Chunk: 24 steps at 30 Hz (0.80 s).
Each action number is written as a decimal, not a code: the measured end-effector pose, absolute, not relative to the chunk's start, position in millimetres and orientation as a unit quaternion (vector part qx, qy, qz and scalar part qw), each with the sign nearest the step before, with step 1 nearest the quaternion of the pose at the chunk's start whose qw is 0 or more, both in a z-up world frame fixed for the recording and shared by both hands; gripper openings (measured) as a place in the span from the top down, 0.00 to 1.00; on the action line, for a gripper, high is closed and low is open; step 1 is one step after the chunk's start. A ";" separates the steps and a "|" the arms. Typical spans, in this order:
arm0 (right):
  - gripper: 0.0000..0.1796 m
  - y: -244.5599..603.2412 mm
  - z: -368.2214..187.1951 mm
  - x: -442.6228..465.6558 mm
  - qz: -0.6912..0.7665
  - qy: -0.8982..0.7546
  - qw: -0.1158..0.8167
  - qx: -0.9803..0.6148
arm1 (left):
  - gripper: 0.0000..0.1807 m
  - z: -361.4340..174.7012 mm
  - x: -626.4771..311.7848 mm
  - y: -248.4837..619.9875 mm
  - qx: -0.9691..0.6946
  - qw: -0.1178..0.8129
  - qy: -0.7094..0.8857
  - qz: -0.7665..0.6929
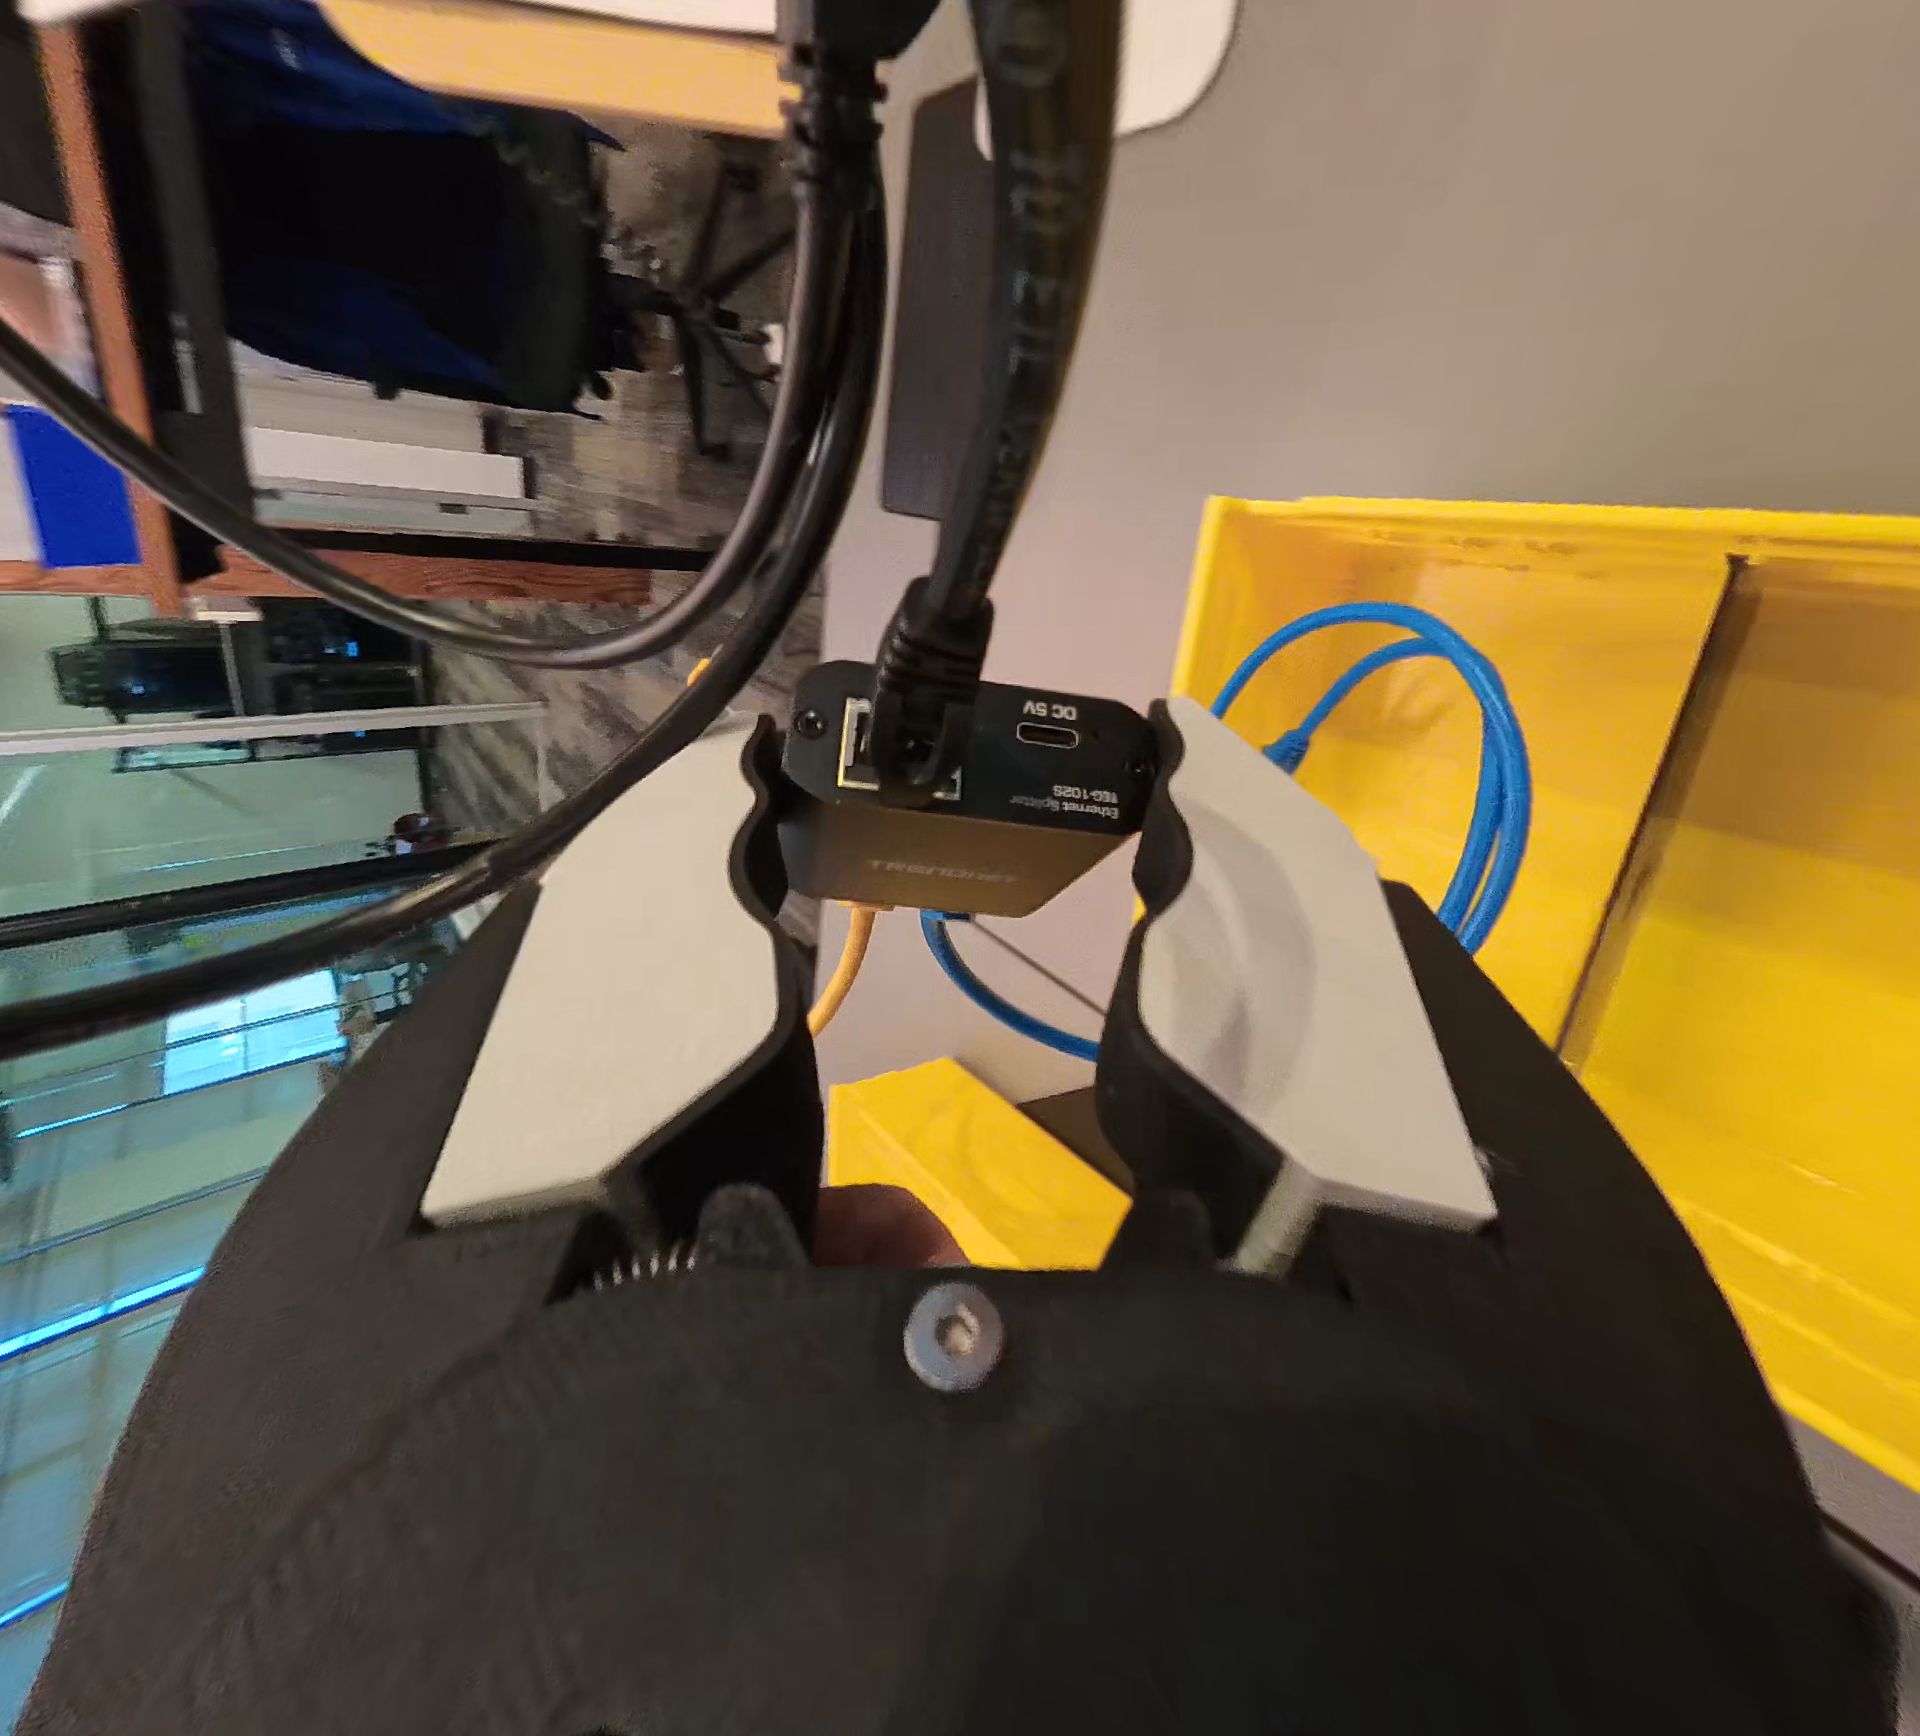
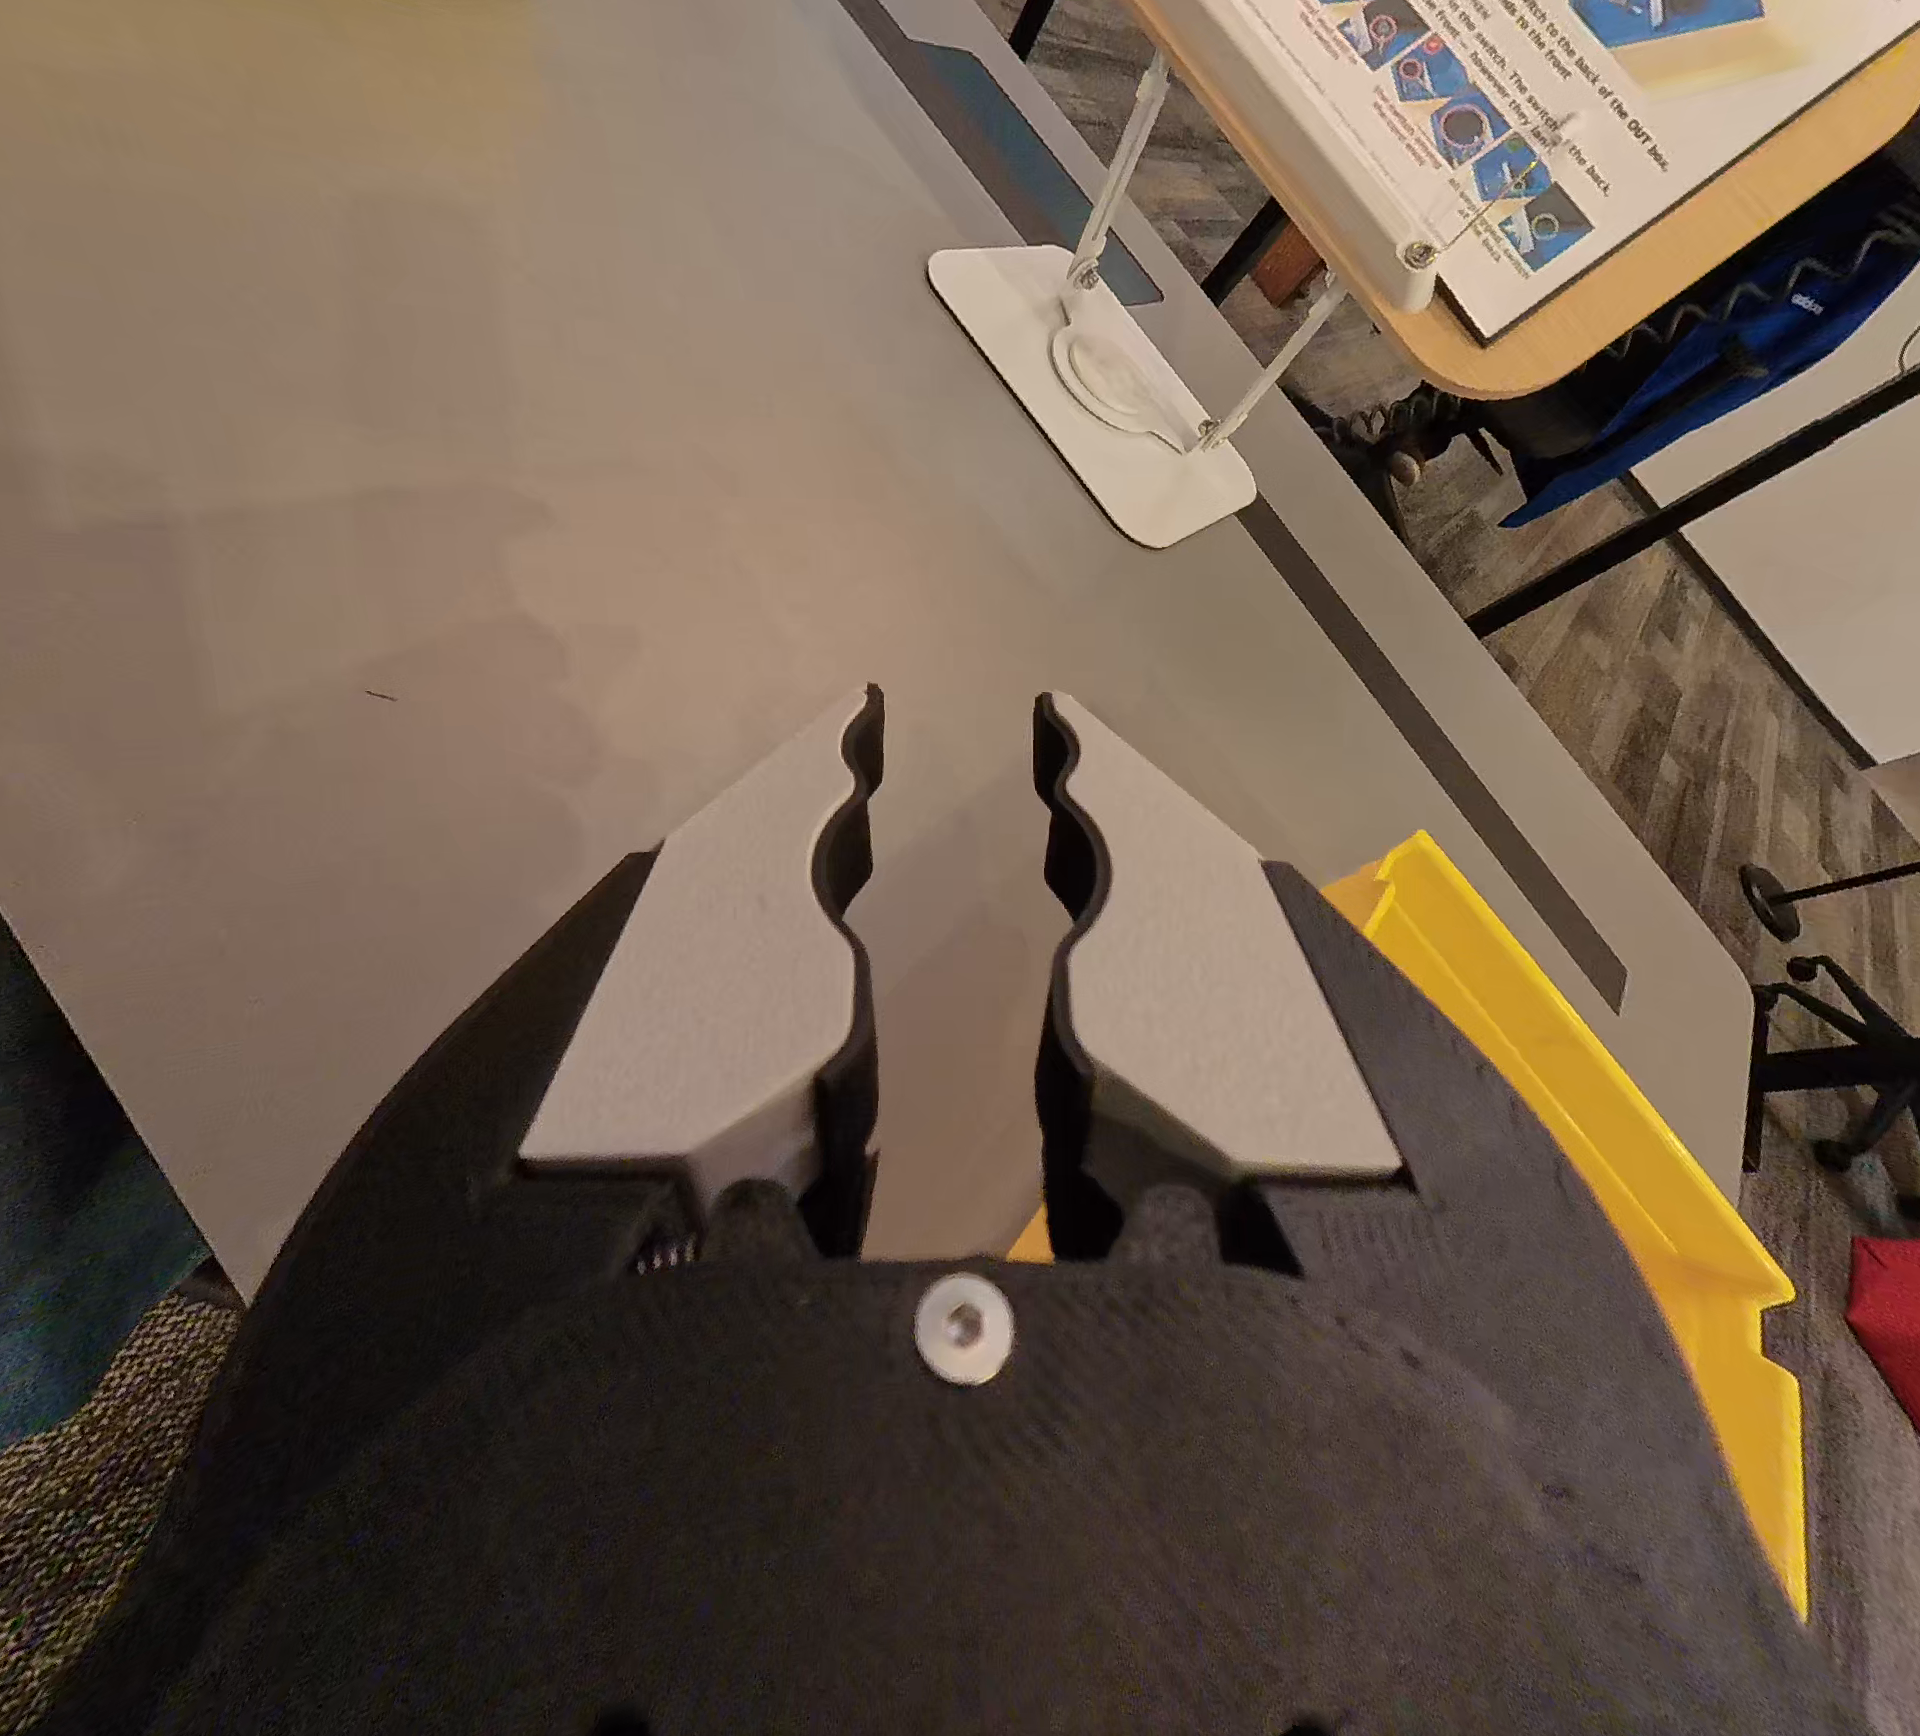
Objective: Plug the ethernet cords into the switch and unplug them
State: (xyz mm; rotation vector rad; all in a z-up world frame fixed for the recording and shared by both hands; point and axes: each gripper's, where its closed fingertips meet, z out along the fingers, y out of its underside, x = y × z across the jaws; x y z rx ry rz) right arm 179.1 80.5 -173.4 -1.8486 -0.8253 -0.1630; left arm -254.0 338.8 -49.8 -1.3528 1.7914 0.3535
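Left gripper [image 1: 956, 813]: fingers pinch the black switch [image 1: 961, 803] by its two short ends, lifted clear of the grey table [image 1: 1507, 180]. Switch long axis runs left to right between the fingers; port face turned toward the camera and upward. Black cord [image 1: 1023, 315] plugged into that face, rising away. Orange cord [image 1: 847, 969] and blue cord [image 1: 1455, 751] leave the far side, blue looping into a yellow bin [image 1: 1714, 907]. Right gripper [image 2: 958, 751]: fingers spread, holding nothing, over bare table.
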 end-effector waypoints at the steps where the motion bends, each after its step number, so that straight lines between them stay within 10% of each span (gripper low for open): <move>1: 0.85 80.4 -172.9 177.9 -0.067 -0.346 0.529 -0.772 | 0.64 -33.5 -254.0 338.6 -0.536 0.430 0.711 0.151; 11: 0.86 77.6 -160.4 161.5 -0.050 -0.351 0.555 -0.753 | 0.64 58.8 -178.8 298.2 -0.486 0.436 0.739 0.167; 24: 0.84 50.3 -140.7 114.7 -0.012 -0.411 0.583 -0.701 | 0.64 -67.2 6.4 216.4 -0.484 0.278 0.830 0.013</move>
